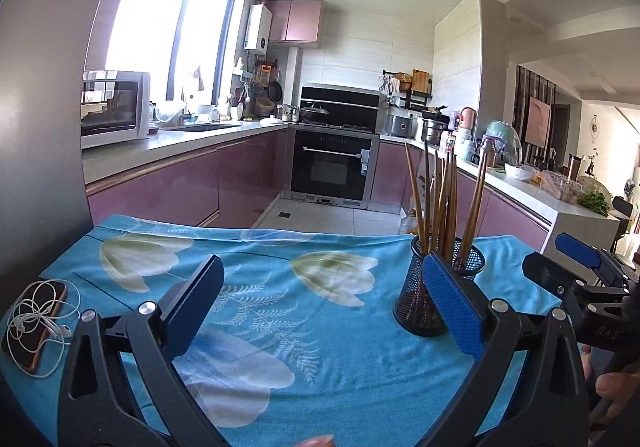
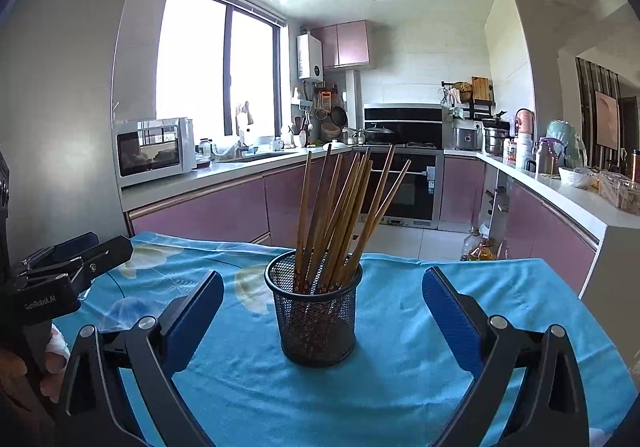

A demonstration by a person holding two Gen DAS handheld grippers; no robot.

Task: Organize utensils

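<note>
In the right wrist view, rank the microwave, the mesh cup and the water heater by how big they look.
1. mesh cup, nearest the camera
2. microwave
3. water heater
The cup's lead owes much to nearness, so true sizes stay unsure.

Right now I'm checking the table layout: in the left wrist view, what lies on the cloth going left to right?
phone with white earphones coiled on it → mesh cup holding chopsticks → right gripper at the far right edge.
</note>
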